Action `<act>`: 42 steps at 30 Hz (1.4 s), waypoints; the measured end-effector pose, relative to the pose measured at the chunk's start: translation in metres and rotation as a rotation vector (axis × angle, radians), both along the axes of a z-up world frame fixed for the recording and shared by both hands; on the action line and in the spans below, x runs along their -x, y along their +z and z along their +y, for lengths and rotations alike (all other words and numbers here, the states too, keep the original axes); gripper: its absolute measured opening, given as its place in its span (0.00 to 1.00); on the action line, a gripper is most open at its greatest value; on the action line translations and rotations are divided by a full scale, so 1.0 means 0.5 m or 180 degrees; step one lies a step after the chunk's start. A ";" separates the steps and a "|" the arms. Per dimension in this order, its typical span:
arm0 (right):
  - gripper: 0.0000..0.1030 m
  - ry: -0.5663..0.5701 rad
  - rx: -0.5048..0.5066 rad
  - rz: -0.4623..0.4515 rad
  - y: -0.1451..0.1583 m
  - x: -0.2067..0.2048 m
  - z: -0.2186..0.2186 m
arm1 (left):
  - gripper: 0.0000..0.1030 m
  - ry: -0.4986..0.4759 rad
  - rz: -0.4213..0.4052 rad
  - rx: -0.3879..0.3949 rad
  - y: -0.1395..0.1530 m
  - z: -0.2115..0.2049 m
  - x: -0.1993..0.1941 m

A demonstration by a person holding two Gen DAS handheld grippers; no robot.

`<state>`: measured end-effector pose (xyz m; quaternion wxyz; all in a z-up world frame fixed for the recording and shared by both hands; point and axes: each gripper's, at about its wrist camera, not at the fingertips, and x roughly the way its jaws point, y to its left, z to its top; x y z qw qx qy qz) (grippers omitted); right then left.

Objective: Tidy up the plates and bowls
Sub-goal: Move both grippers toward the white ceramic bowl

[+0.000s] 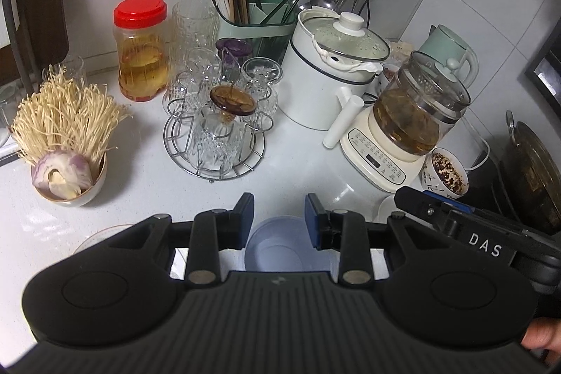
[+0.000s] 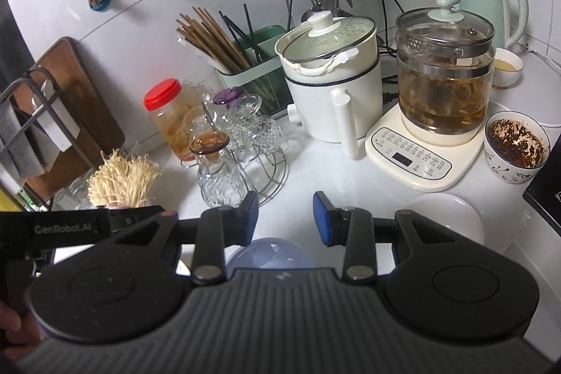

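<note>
A pale blue bowl (image 1: 280, 246) sits on the white counter just below my open, empty left gripper (image 1: 279, 219); it also shows in the right wrist view (image 2: 270, 255) under my open, empty right gripper (image 2: 285, 216). A white plate (image 2: 445, 216) lies on the counter to the right of the right gripper; its edge shows in the left wrist view (image 1: 385, 209). A second pale plate (image 1: 101, 235) peeks out left of the left gripper. The right gripper's body (image 1: 466, 226) reaches in from the right in the left wrist view.
A bowl of enoki mushrooms and onion (image 1: 66, 170) stands at left. A wire rack of glasses (image 1: 217, 125), a red-lidded jar (image 1: 140, 48), a chopstick holder (image 1: 256, 13), a white pot (image 1: 333, 69), a glass kettle (image 1: 413, 114), a spice bowl (image 1: 447, 172) and a wok (image 1: 533, 170) crowd the back.
</note>
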<state>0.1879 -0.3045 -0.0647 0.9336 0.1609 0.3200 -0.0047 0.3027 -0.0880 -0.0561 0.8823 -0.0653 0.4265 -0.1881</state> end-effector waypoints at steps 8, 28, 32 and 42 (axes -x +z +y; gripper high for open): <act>0.37 -0.0126 0.0013 -0.0012 -0.003 0.018 -0.013 | 0.35 -0.0156 0.0029 -0.0060 -0.004 -0.029 -0.009; 0.37 -0.0687 0.0012 0.0093 -0.036 0.077 -0.120 | 0.43 -0.0520 0.0181 -0.0095 -0.045 -0.151 -0.020; 0.37 -0.0831 -0.0028 0.0164 -0.051 0.081 -0.152 | 0.44 -0.0521 0.0255 -0.0119 -0.066 -0.172 -0.030; 0.53 -0.1032 -0.0085 0.0405 -0.106 0.082 -0.243 | 0.52 -0.0600 0.0496 -0.0129 -0.125 -0.242 -0.059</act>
